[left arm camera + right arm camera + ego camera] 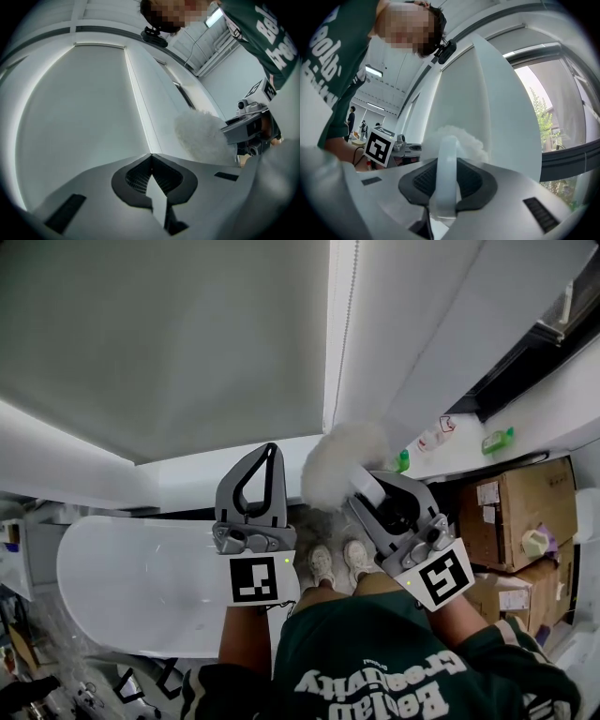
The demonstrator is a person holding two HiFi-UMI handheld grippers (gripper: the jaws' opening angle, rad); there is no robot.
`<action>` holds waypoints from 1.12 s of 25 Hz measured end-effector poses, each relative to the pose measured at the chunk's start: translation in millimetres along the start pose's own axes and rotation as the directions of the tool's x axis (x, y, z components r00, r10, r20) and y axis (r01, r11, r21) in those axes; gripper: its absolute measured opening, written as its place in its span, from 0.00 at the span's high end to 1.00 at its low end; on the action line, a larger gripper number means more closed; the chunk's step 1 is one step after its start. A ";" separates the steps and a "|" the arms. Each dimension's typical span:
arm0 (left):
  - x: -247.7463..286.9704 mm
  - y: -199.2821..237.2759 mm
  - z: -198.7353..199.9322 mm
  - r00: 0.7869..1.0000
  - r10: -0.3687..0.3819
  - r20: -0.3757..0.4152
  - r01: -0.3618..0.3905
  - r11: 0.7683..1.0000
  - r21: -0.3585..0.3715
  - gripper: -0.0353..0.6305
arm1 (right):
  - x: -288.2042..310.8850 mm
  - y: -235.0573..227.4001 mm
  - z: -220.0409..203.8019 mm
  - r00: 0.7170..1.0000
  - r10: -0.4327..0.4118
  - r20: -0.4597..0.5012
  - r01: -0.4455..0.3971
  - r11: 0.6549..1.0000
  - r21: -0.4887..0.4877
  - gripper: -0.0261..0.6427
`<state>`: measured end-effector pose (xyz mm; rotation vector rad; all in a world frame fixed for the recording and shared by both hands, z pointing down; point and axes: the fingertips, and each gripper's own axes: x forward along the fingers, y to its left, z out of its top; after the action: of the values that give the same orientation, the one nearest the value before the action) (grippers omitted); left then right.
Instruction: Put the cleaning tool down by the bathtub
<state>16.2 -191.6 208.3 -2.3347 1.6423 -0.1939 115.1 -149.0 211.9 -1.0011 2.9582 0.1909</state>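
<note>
Pale wall panels close off the corner where the person stands, shoes on the floor beside a white bathtub; cardboard boxes are stacked on the other side, and a green bottle sits on a ledge above them.

The cleaning tool is up in the air, not yet by the tub; the right gripper has its jaws clamped on the white handle, which runs straight up between the pads, so the fluffy head juts out past the fingertips and away from the person's body; that grip near the head looks chosen to keep the soft end from flopping about while it is carried.

The left gripper carries nothing; its jaws are pressed together at the tips with only bare wall showing beyond them, and it is held level alongside the other, apparently just kept out of the way.

Both grippers point level at the wall, with the tub below and to the person's left; I judge the tool has to be swung that way and lowered before the handle is let go; a release from this height would drop it on the shoes.
</note>
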 end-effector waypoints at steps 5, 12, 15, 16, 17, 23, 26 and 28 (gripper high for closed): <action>1.8 -0.6 17.4 0.998 0.060 -0.012 -0.059 0.998 0.029 0.94 | 2.3 -11.8 16.0 0.997 0.064 0.044 -0.063 0.998 -0.007 0.81; -1.7 -2.8 29.6 0.989 0.143 -0.048 -0.140 0.989 0.055 0.94 | 5.7 -19.3 22.0 0.987 0.139 0.081 -0.141 0.990 0.012 0.81; -9.1 -3.3 33.7 0.982 0.178 -0.057 -0.174 0.982 0.072 0.94 | 5.7 -19.6 21.7 0.982 0.166 0.092 -0.169 0.985 0.033 0.81; -12.7 -2.6 34.3 0.979 0.196 -0.059 -0.192 0.979 0.070 0.94 | 6.1 -19.2 22.1 0.979 0.179 0.098 -0.184 0.982 0.038 0.81; -16.8 -1.8 34.2 0.974 0.218 -0.062 -0.214 0.975 0.067 0.94 | 6.6 -18.0 23.0 0.974 0.199 0.109 -0.204 0.978 0.038 0.81; -48.4 2.7 23.0 0.929 0.348 -0.128 -0.339 0.937 0.082 0.94 | 11.9 -2.1 13.4 0.940 0.310 0.143 -0.320 0.946 0.049 0.81; -69.7 12.0 16.5 0.900 0.408 -0.156 -0.396 0.913 0.102 0.94 | 24.6 16.7 5.0 0.915 0.378 0.142 -0.389 0.919 0.064 0.81; -81.5 17.9 11.9 0.886 0.433 -0.165 -0.420 0.901 0.105 0.94 | 33.1 27.2 0.9 0.905 0.402 0.137 -0.414 0.908 0.068 0.81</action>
<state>-24.9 -119.0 195.7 -1.8905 2.1569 -0.3730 72.2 -147.4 212.3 -0.3323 2.9905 0.1049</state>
